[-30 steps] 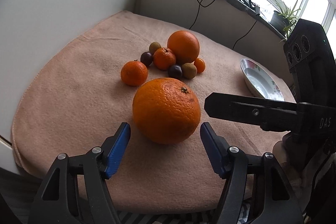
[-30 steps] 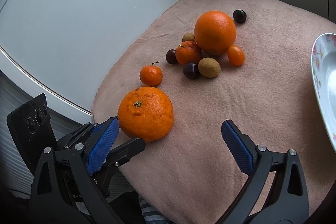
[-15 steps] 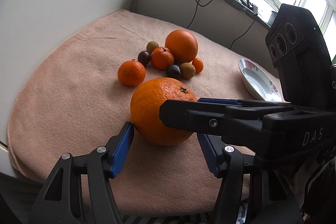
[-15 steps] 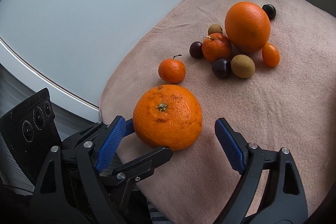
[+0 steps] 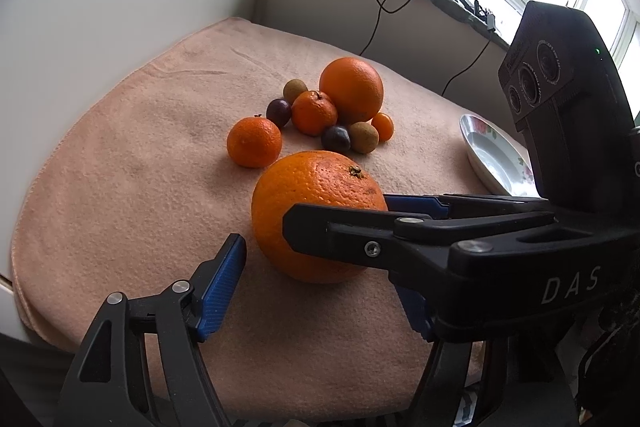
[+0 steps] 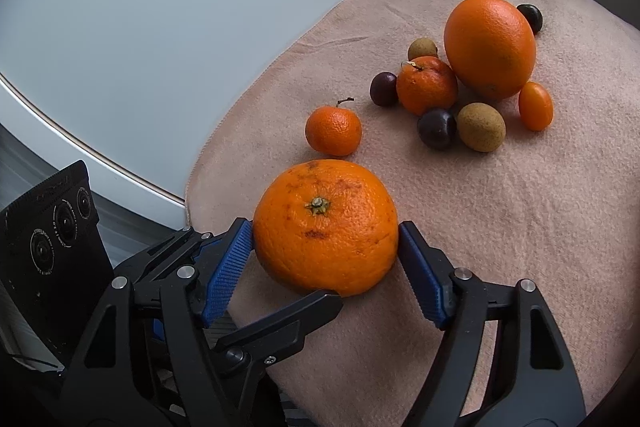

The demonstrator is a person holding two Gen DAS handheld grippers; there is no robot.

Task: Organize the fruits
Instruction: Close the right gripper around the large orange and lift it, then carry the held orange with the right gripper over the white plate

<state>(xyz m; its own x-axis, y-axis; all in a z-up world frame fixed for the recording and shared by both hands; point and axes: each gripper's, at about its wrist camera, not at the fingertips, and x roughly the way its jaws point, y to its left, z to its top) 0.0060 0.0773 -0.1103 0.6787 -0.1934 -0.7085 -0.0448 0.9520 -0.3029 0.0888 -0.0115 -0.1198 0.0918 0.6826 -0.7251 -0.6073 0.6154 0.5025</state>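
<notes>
The right gripper [image 6: 326, 251] clamps the near orange [image 6: 325, 225]; the left gripper [image 5: 320, 279] stands open just beside it.

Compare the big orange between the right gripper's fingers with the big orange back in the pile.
The near orange is squat, blotched brown, stem up; the far orange is taller, egg-shaped and clean-skinned. The near one sits between the right gripper; the far one leans among small fruit. Both rest on the pink cloth.
</notes>
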